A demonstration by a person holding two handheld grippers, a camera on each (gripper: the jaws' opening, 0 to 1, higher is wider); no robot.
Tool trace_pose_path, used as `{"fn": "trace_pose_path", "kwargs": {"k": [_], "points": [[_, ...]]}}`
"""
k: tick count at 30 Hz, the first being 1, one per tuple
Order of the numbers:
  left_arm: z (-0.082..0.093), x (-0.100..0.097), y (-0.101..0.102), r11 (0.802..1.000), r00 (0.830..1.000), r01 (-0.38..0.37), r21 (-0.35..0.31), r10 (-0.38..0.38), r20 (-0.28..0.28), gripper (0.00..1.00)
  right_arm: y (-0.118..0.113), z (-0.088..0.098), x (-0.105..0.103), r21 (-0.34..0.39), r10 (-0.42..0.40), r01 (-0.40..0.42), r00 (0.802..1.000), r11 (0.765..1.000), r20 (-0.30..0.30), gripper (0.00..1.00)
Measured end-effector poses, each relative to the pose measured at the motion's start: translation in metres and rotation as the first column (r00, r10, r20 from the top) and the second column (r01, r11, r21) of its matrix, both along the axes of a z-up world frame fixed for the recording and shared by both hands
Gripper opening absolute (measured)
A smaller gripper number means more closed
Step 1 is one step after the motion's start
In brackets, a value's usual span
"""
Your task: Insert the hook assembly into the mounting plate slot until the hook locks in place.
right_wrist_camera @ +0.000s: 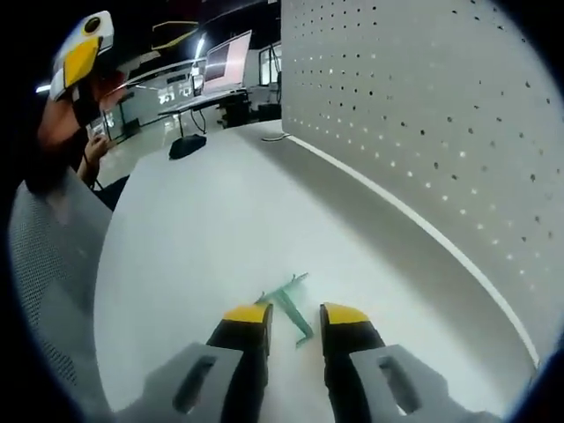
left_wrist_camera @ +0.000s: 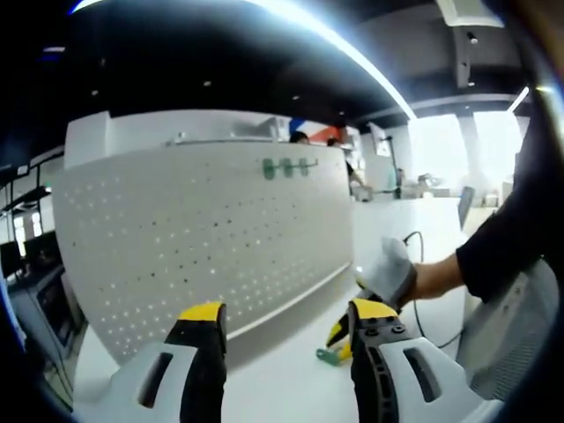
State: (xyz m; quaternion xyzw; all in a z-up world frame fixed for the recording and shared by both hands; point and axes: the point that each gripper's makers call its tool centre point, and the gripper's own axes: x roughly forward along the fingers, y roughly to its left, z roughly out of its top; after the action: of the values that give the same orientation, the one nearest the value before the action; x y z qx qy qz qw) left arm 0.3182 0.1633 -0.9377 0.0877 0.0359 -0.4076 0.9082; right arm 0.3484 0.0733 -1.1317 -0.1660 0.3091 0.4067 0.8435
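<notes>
White pegboard [left_wrist_camera: 194, 238] stands upright at table [right_wrist_camera: 194, 238] back, 3 green hooks [left_wrist_camera: 287, 166] already near top edge. Green hook [right_wrist_camera: 291, 308] lies flat on table, straddled by right claw [right_wrist_camera: 295, 319], jaws parted, not gripping, lined up for pickup. Left claw [left_wrist_camera: 286, 317] open, empty, waits clear. Hook's locking end hard to make out

My left gripper [left_wrist_camera: 284, 324] is up with its jaws wide apart, nothing between them. At 4 o'clock in the left gripper view my gloved right hand [left_wrist_camera: 390, 275] reaches in on a dark sleeve [left_wrist_camera: 507, 238]. My right gripper [right_wrist_camera: 295, 319] points down low, jaws open a narrow gap.
</notes>
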Motion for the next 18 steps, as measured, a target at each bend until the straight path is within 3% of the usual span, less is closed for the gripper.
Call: {"fn": "trace_pose_path", "kwargs": {"k": [6, 11, 18], "points": [[0.0, 0.0, 0.001, 1.0, 1.0, -0.001, -0.001, 0.001, -0.001, 0.56, 0.004, 0.001, -0.001, -0.01, 0.024, -0.024, 1.0, 1.0, 0.006, 0.13], [-0.001, -0.001, -0.001, 1.0, 1.0, 0.008, 0.005, -0.008, -0.001, 0.56, 0.009, -0.002, -0.002, -0.069, 0.061, -0.059, 0.998, 0.996, 0.031, 0.07], [0.001, -0.002, -0.001, 1.0, 1.0, 0.011, -0.001, -0.011, 0.002, 0.56, 0.012, -0.002, -0.003, -0.074, 0.073, -0.07, 0.997, 0.995, 0.033, 0.02]]}}
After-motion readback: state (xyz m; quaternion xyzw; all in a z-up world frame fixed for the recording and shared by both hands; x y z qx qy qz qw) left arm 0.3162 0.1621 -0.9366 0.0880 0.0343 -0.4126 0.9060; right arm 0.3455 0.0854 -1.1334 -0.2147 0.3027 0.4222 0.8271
